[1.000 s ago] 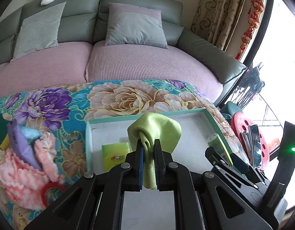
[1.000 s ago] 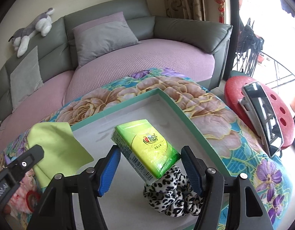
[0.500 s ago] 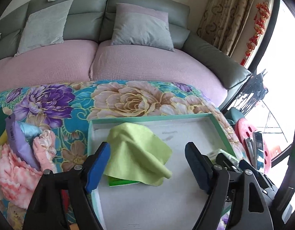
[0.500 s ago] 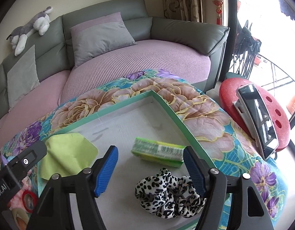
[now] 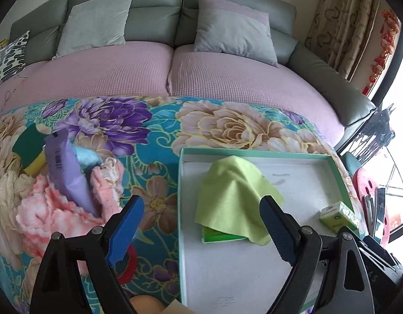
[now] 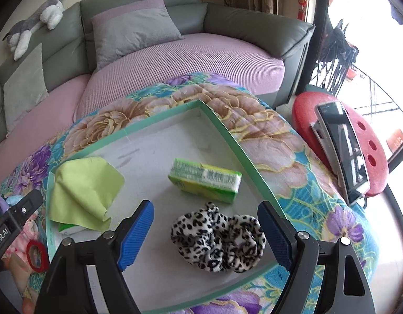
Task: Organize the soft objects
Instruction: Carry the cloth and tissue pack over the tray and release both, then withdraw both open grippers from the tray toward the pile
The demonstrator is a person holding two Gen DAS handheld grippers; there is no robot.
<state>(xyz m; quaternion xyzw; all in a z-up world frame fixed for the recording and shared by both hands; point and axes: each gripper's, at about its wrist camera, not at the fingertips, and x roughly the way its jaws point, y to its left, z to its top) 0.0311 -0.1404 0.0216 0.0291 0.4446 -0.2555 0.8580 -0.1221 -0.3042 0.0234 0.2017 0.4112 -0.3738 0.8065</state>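
Both grippers, left [image 5: 201, 225] and right [image 6: 205, 233], stand wide and empty. Cloth [image 5: 232, 191] lies in tray [image 5: 253, 152] at 9 o'clock, draped over a pack. Judged light, limp, non-slip; best pinched at its raised central fold. Scrunchie [image 6: 218, 238] at 6 o'clock.

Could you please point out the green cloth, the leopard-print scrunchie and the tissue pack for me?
green cloth [image 5: 232, 191]: left wrist view, middle of its draped top.
leopard-print scrunchie [image 6: 218, 236]: right wrist view, its ruffled middle.
tissue pack [image 6: 205, 179]: right wrist view, barcode side.
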